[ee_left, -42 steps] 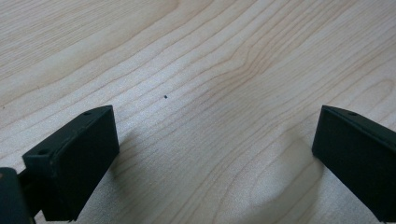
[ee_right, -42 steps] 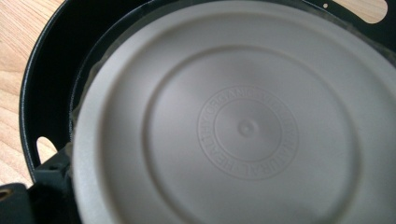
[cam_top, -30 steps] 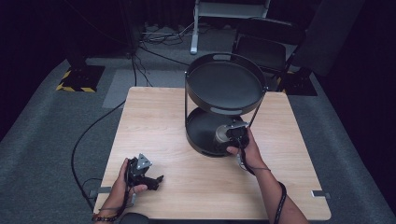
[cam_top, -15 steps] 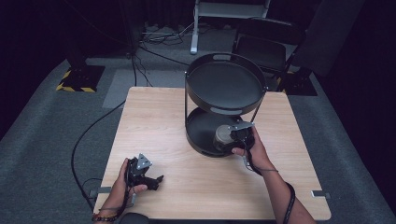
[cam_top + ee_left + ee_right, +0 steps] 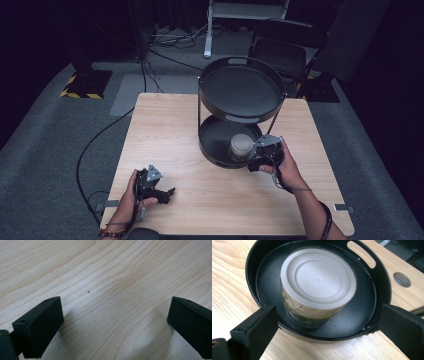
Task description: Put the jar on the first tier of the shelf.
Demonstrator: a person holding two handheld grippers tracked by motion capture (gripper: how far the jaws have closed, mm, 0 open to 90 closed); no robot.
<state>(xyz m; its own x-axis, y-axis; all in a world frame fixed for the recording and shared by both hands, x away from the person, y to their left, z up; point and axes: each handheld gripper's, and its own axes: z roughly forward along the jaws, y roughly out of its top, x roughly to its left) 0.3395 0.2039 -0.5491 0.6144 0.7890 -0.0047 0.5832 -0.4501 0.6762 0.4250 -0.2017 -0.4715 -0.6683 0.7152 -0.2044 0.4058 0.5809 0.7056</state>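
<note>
Now the right gripper (image 5: 256,159) hangs at the front-right rim of the black two-tier tray stand (image 5: 240,120), its jaws spread wide with nothing between them. From the right gripper view, the two black jaws flank the near wall of the stand's lower tray (image 5: 317,336), and just beyond them stands the jar (image 5: 318,287), upright on that lower tray, its pale round lid facing up. The jar's side looks wrapped in a shiny printed label, though blur makes that hard to confirm. From the high view the jar (image 5: 241,146) sits toward the front-right of the lower tray, under the empty upper tray (image 5: 240,92). Well away from the stand, toward the near-left corner of the wooden table (image 5: 165,130), the left gripper (image 5: 161,191) rests low over bare wood, jaws also wide apart.
</note>
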